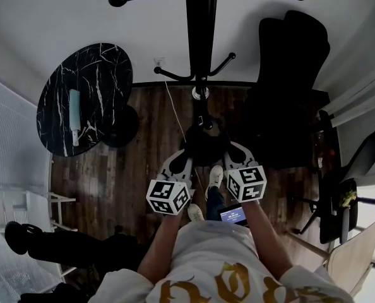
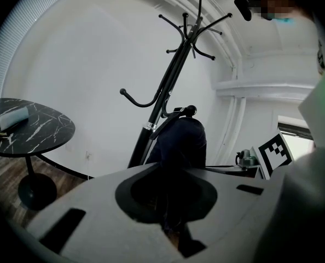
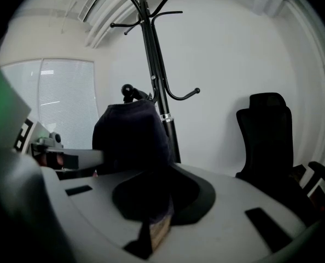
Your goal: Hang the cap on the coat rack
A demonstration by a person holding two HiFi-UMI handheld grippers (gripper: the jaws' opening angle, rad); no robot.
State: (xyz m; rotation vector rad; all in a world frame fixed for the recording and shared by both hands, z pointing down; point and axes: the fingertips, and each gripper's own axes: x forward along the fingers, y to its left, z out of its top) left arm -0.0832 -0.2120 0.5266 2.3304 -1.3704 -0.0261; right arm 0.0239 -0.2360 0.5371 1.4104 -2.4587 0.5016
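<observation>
A dark navy cap (image 1: 204, 145) hangs between my two grippers, close in front of the black coat rack (image 1: 199, 36). My left gripper (image 1: 186, 158) is shut on the cap's left side, and my right gripper (image 1: 229, 149) is shut on its right side. In the left gripper view the cap (image 2: 179, 141) bulges above the left gripper (image 2: 170, 215), just below a lower hook (image 2: 134, 99) of the rack. In the right gripper view the cap (image 3: 132, 133) rises from the right gripper (image 3: 151, 223), cloth and a tan label pinched in it, with the rack pole (image 3: 157, 70) behind.
A round black marble table (image 1: 96, 74) with a pale object (image 1: 74, 115) stands left of the rack. A black office chair (image 1: 288, 74) stands to its right, with more chairs (image 1: 339, 194) at the far right. A white shelf (image 1: 23, 207) is at the left. The floor (image 1: 143, 144) is dark wood.
</observation>
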